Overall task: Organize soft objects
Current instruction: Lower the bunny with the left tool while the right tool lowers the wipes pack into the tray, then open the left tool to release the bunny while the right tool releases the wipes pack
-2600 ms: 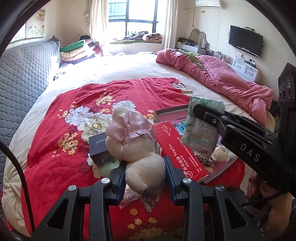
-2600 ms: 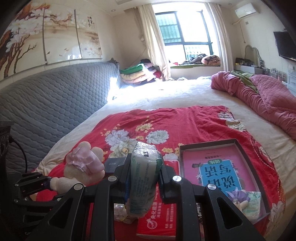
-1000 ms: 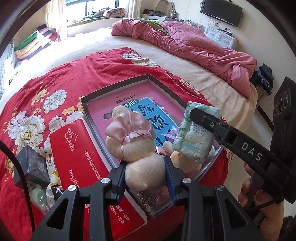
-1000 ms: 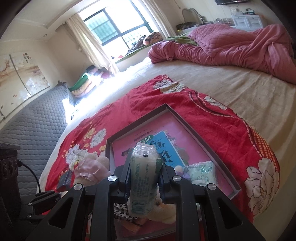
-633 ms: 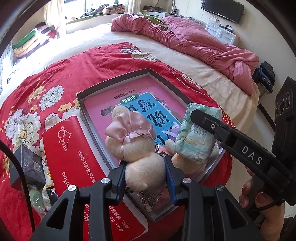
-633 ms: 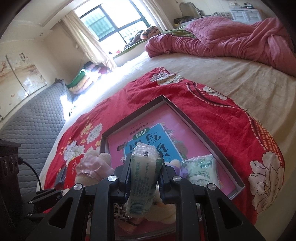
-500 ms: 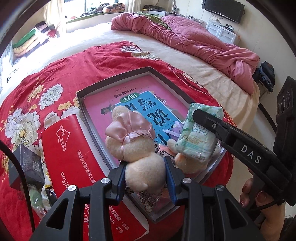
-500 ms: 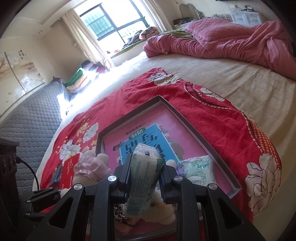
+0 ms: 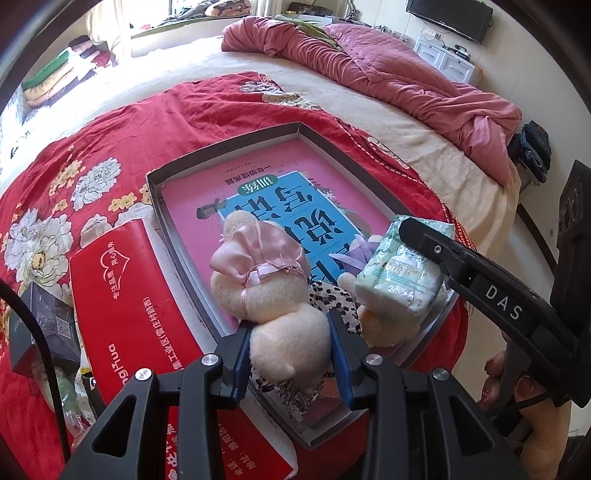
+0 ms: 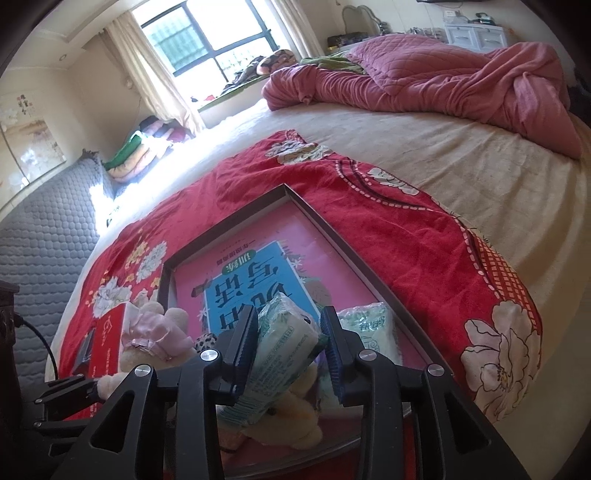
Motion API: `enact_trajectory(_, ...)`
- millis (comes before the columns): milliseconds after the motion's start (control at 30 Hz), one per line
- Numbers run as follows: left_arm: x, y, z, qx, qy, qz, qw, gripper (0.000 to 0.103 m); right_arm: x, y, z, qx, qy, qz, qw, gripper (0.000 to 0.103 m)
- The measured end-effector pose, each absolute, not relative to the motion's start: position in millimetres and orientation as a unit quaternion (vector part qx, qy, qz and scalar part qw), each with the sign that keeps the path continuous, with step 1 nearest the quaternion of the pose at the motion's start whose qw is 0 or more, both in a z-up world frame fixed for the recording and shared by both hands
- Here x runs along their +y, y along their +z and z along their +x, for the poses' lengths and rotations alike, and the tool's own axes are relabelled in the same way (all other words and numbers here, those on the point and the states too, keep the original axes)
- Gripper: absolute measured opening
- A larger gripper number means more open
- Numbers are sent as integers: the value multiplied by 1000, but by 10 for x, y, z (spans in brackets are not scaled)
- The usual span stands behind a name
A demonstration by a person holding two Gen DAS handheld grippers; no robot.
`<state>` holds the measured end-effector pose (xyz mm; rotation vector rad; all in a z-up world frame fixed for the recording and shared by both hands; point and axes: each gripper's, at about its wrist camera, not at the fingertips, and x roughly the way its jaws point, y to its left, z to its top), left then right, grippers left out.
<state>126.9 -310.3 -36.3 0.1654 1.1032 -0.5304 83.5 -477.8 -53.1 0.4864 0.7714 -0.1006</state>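
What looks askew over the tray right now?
The tissue pack sits tilted in the right tongs, which have opened, so it looks about to drop onto the plush in the tray.

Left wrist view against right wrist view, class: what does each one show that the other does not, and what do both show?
Only the left wrist view shows the television, the dark box beside the red tissue pack, and the right gripper seen from outside.

Only the right wrist view shows the window and a second tissue packet lying in the tray.

Both show the plush toy, the held tissue packet, and the pink quilt.
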Motion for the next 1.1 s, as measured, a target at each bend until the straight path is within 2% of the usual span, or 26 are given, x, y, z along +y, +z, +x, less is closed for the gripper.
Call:
enact_trajectory(267,-3132,-390,1260,524,-255,79,809,38,-4797,-540,827,383,-77,214,895,39)
enact_trajectory(533,-3173,-365,1215,523,-272,85,803,38,-4822,-548,826,385,-87,218,893,50)
enact_trajectory(800,-3193,-345,1199,521,-274,91,803,39,-4832,-543,813,385,-94,214,893,53)
enact_trajectory(900,-3169,-329,1209,519,-275,85,805,43,-4845,-530,804,381,-97,215,894,56)
enact_trajectory(967,-3157,-318,1213,517,-269,89,808,48,-4849,-525,797,380,-100,213,894,57)
enact_trajectory(1100,-3134,-302,1220,515,-264,92,811,49,-4843,-514,795,380,-103,208,895,57)
